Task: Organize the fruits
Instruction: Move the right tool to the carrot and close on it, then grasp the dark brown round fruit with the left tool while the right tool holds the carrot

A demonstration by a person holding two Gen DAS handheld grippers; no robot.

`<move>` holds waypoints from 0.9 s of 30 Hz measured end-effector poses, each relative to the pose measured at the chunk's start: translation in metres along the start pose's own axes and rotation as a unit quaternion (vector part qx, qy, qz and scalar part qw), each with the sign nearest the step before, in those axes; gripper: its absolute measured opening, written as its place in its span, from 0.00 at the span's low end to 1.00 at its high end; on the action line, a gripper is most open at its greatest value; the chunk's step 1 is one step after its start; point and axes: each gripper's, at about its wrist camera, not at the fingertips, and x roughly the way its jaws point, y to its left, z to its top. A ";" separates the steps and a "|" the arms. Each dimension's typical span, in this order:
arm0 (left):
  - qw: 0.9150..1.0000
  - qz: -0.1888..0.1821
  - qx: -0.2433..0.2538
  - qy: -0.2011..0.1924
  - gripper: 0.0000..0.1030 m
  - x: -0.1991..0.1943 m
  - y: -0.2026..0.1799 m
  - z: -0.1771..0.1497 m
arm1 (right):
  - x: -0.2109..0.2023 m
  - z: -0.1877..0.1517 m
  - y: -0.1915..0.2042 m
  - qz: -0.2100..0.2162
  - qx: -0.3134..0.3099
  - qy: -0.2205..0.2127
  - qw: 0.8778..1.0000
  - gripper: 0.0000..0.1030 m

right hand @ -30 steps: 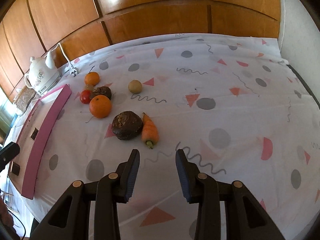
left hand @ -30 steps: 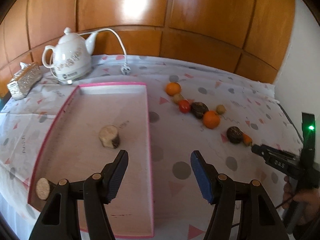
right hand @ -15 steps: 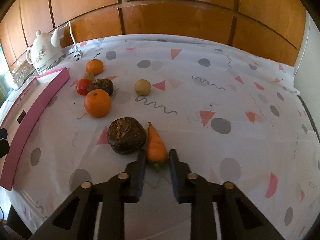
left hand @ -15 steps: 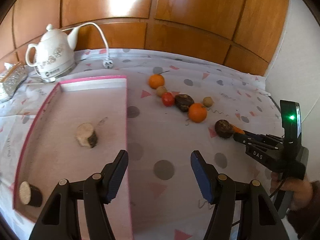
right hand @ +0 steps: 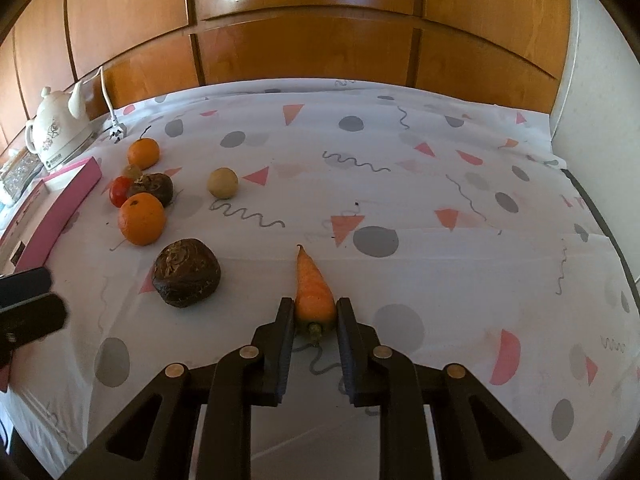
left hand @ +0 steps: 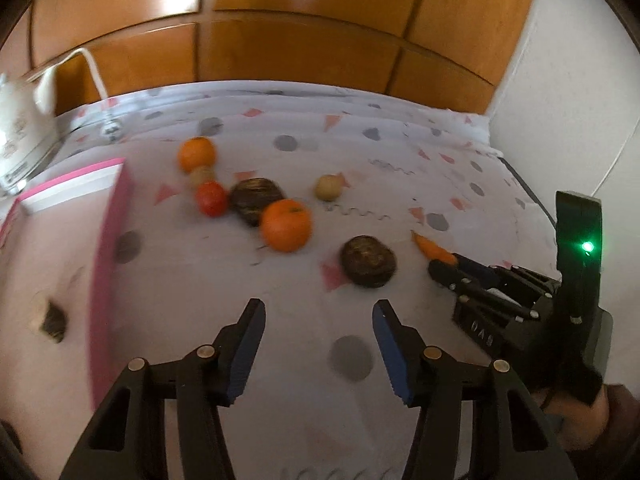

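Right tongs point(right hand: 314, 312) — clamped on carrot point(right hand: 313, 288)

We see a table under a white patterned cloth point(right hand: 400, 208). Taking the near orange point(right hand: 141, 219) as our mark: behind it a dark fruit point(right hand: 154, 187), tomato point(right hand: 118, 191) and second orange point(right hand: 143, 153); a pink-rimmed tray point(right hand: 68, 204) left; perhaps a kettle point(right hand: 58, 134) beyond.

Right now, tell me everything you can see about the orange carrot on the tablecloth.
The short orange carrot is stubby and cone-shaped, with matte, slightly rough skin and a greenish stem stub at its thick end. It lies flat on the white patterned tablecloth, tip pointing away toward the wooden wall. The right gripper is shut on its thick end, a pad on each side. The dark brown lumpy fruit sits beside it, apart.
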 end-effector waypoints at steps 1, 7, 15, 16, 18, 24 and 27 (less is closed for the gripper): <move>1.000 -0.002 0.002 0.001 0.55 0.003 -0.003 0.002 | 0.000 0.000 0.000 0.001 -0.001 -0.001 1.000 0.20; 1.000 0.002 -0.001 0.014 0.55 0.025 -0.017 0.015 | -0.002 -0.002 -0.003 0.014 0.004 -0.007 1.000 0.20; 1.000 0.009 0.009 0.024 0.55 0.047 -0.031 0.025 | -0.003 -0.003 -0.005 0.023 0.004 -0.016 1.000 0.20; 1.000 0.009 0.010 0.026 0.55 0.050 -0.032 0.026 | -0.003 -0.003 -0.006 0.024 0.005 -0.017 1.000 0.20; 0.999 0.010 0.013 0.031 0.55 0.057 -0.034 0.028 | -0.003 -0.004 -0.007 0.026 0.006 -0.019 0.999 0.20; 0.999 0.020 0.019 0.030 0.45 0.069 -0.035 0.026 | -0.003 -0.005 -0.008 0.031 0.009 -0.023 0.999 0.20; 0.999 0.016 0.019 0.024 0.44 0.063 -0.031 0.022 | -0.002 -0.005 -0.009 0.032 0.010 -0.024 0.999 0.20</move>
